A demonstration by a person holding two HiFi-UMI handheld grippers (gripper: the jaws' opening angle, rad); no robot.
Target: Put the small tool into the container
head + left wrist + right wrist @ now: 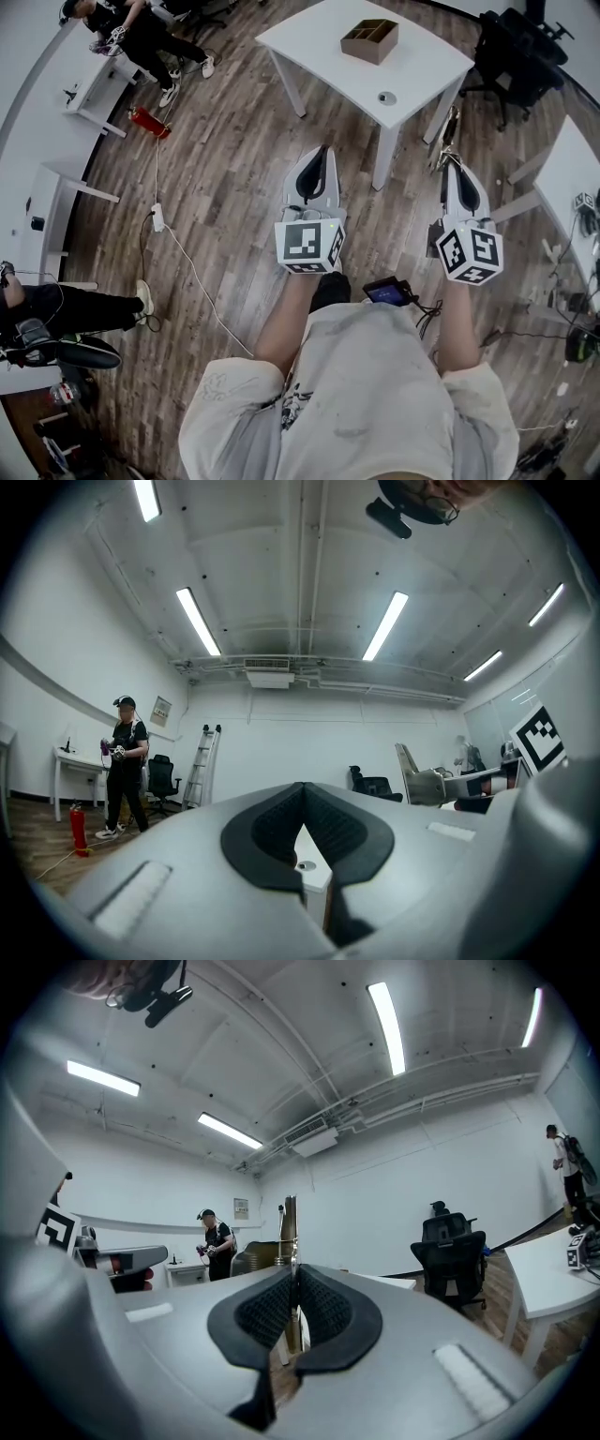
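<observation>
Tongs on the right [451,167] are pinching a slim metal tool [289,1227]; left tongs [323,150] are sitting pressed together, empty.

"What colour is the counter [309,37]?"

"White. The container [369,40] is brown, and the floor [225,178] is brown wood planking."

"And the left tongs [323,152] and the right tongs [451,164]?"

"Pale grey with black pads. The marker cubes [309,246] carry black-and-white squares."

"The small tool [450,127]?"

"Brassy brown. The fire extinguisher [148,122] at the upper left of the frame is red."
</observation>
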